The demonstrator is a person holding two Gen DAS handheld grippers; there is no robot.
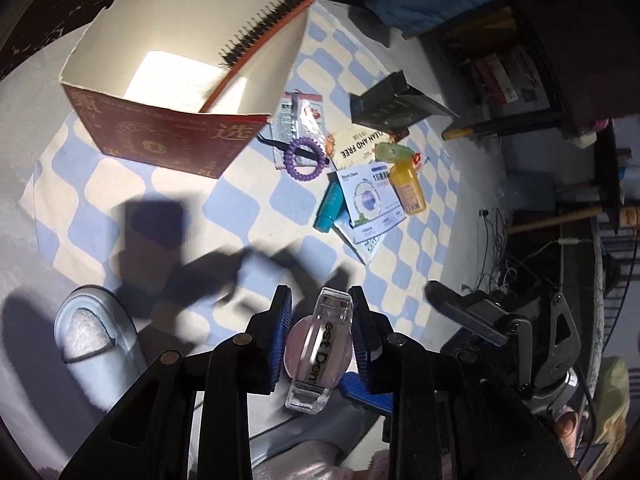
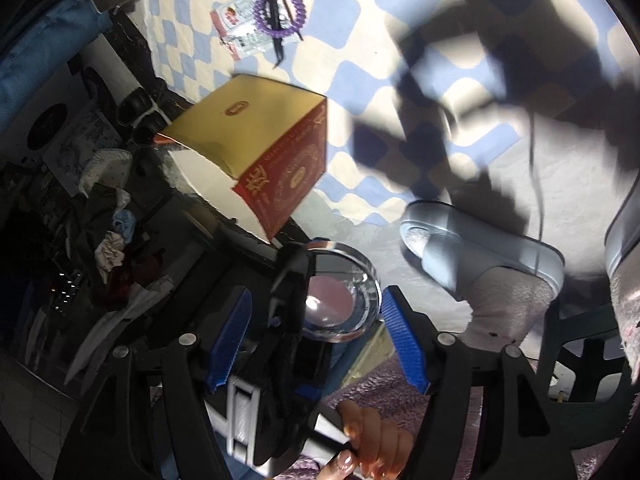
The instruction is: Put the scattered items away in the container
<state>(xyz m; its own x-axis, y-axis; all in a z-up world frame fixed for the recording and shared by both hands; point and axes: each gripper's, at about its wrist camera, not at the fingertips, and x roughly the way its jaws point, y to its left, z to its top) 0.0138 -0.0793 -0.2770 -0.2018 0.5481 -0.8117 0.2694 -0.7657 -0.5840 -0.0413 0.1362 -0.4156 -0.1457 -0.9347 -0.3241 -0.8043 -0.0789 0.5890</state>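
Note:
My left gripper (image 1: pixel 319 306) is shut on a clear floss dispenser (image 1: pixel 320 344) with a pink disc inside, held above the mat. The red open-topped box (image 1: pixel 172 132) stands at the upper left with a black-bristled brush (image 1: pixel 260 36) leaning inside it. Right of the box lie a purple coil hair tie (image 1: pixel 306 158), a teal tube (image 1: pixel 330 206), a yellow bottle (image 1: pixel 408 188) and a blue-white packet (image 1: pixel 372 200). My right gripper (image 2: pixel 316 300) is open; beyond its fingers I see the left gripper's black finger (image 2: pixel 290 280) and the dispenser (image 2: pixel 340 300). The box (image 2: pixel 280 168) sits further off.
A blue-and-cream checkered mat (image 1: pixel 200 208) covers the floor. A grey slipper (image 1: pixel 88 336) stands at lower left, seen too in the right wrist view as the slipper (image 2: pixel 460 248). A black box (image 1: pixel 384 108) lies on the mat. Dark shelving (image 1: pixel 520 72) and cables crowd the right.

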